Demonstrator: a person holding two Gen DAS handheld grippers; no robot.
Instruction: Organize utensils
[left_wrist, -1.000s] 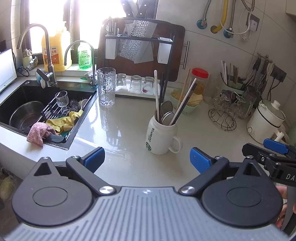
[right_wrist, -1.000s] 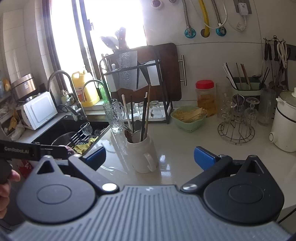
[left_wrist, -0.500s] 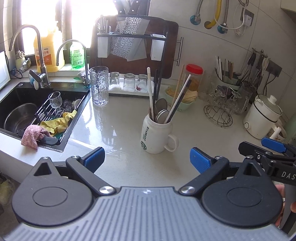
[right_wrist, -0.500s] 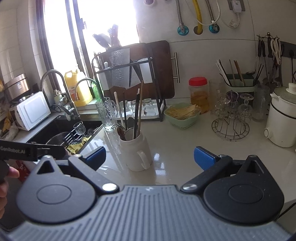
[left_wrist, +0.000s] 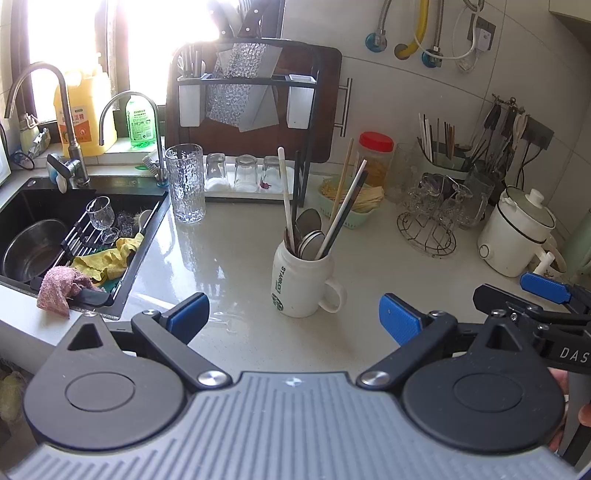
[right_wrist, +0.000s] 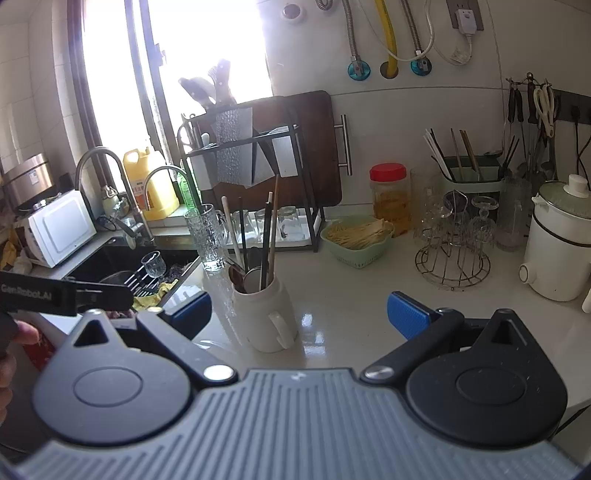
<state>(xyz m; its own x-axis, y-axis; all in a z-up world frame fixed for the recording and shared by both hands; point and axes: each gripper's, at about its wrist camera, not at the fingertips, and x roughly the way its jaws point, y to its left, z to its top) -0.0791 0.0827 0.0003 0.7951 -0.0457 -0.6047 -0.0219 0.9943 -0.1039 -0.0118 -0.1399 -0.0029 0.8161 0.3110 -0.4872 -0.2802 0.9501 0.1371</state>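
Both hand-held grippers are held above the near edge of the pale countertop (left_wrist: 229, 258), each with its blue-padded jaws spread wide and nothing between them. The left gripper (left_wrist: 293, 314) points at the white mug (left_wrist: 301, 282), which stands upright on the counter just ahead of its fingertips; the right gripper (right_wrist: 299, 314) faces the same mug (right_wrist: 264, 314) from the other side, handle turned toward it. The mug holds the utensils (left_wrist: 314, 229): several chopsticks leaning at angles and a few metal spoons, bowls up.

Compared with a second ago, the mug sits lower and nearer in both wrist views, so both grippers have come closer to it; jaw spread is unchanged and the mug has not shifted on the counter.

To the left, the sink (left_wrist: 33, 236) contains a steel bowl, a stemmed glass and cloths. A tall textured glass (left_wrist: 185, 182) stands beside the sink's corner. Further back, a green holder (right_wrist: 469, 181) by the wall carries more chopsticks, well apart from the mug. A white kettle (right_wrist: 557, 243) stands at the far right
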